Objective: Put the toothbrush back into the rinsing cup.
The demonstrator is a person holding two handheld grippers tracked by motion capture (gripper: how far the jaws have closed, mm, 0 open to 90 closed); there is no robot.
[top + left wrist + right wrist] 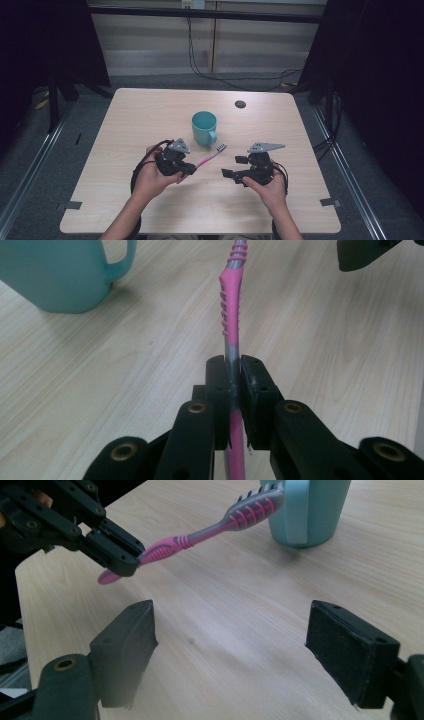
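Two grippers are over the table point(125, 200), and your left gripper point(189, 170) is the one carrying the work: its jaws are pressed together on the tail end of a pink toothbrush point(210, 156), which hangs clear of the wood. In the left gripper view the toothbrush point(231, 315) runs straight out from between the pads, so its long axis continues the line of the gripper point(234, 390), with the bristle head at the far end. From above, that axis slants up and to the right, and the head ends just beside the handle side of the teal cup point(204, 127); whether it touches the cup you cannot tell. The cup stands upright, open mouth up, near the middle of the table, just beyond your left gripper and a little to its right, so the left hand is the nearer one. To drop the brush in, you would likely need to lift the head above the rim and swing it toward the cup mouth. Your right gripper point(229, 173) sits apart to the right with its jaws spread wide and nothing between them, pointing toward the brush point(200, 532) and the cup point(305, 510). The brush is pink with grey ribbed grip bands along neck and handle.
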